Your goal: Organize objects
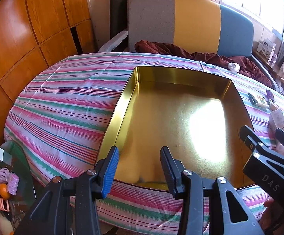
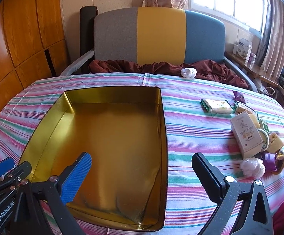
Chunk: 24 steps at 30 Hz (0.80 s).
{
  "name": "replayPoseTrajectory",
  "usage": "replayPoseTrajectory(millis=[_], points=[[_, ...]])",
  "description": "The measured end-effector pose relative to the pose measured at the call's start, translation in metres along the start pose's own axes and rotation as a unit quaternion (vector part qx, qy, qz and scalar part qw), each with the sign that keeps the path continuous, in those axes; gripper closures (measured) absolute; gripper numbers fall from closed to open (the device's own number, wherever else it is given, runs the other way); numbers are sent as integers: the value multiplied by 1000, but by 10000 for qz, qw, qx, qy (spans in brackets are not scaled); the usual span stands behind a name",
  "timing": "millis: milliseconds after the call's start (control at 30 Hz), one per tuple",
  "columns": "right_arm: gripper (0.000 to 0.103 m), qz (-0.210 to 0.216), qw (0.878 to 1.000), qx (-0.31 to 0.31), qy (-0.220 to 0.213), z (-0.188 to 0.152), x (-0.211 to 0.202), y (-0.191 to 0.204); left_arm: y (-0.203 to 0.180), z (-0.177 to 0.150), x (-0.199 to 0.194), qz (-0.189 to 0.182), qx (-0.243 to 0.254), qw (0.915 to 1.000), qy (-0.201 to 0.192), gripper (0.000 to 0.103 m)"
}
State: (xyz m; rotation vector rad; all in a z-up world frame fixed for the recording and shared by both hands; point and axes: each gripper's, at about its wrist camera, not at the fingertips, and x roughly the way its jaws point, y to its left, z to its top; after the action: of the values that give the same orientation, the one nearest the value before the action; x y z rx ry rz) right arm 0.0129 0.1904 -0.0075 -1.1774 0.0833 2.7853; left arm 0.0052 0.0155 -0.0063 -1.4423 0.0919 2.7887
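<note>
i am hovering both claws over the open gold tin, which is sitting empty on the striped table. my left claw is standing partly open with nothing between its pads; my right claw is gaping wide (also empty). the snacks are lying in a cluster to the tin's right, a white carton and a wrapped cracker pack among them.

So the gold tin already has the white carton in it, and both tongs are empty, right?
Not quite. The right wrist view shows the gold tin holding nothing; the white carton lies on the striped cloth to its right, among the snack packets. Both the left tongs and right tongs are empty.
</note>
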Motion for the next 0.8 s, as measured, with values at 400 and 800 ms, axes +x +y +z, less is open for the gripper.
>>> replayPoseTrajectory(millis=[400, 800], points=[[0, 189, 9998, 30, -84, 0, -5, -2, 1, -2, 2, 3, -81, 9999, 66, 59], [0, 99, 9992, -26, -381, 0, -16, -14, 4, -4, 6, -236, -221, 9992, 215, 59]])
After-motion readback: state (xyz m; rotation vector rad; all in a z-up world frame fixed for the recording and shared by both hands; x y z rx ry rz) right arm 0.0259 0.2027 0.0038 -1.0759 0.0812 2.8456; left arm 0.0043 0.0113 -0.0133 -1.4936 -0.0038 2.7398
